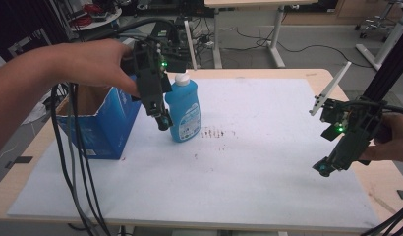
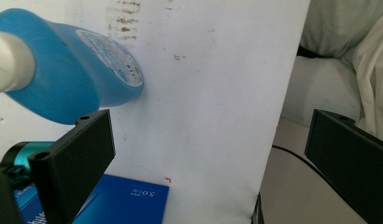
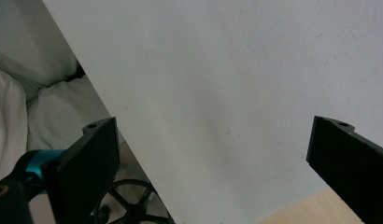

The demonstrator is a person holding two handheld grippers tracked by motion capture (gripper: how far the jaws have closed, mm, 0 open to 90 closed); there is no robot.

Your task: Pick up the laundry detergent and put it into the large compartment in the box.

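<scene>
Blue box (image 2: 129, 200) — "5.0" legible; bottle label (image 2: 112, 56) — unreadable.

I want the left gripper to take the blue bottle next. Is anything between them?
Nothing visible. The left gripper hangs open right beside the blue bottle, on its box side. The blue cardboard box stands behind the gripper, not between them.

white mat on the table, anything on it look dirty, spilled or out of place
Yes. The white mat has a patch of dark reddish smudges just right of the upright blue bottle, with a few smaller specks trailing toward the near edge. They look like stains, not a wet spill. The bottle and blue box look undamaged.
</scene>
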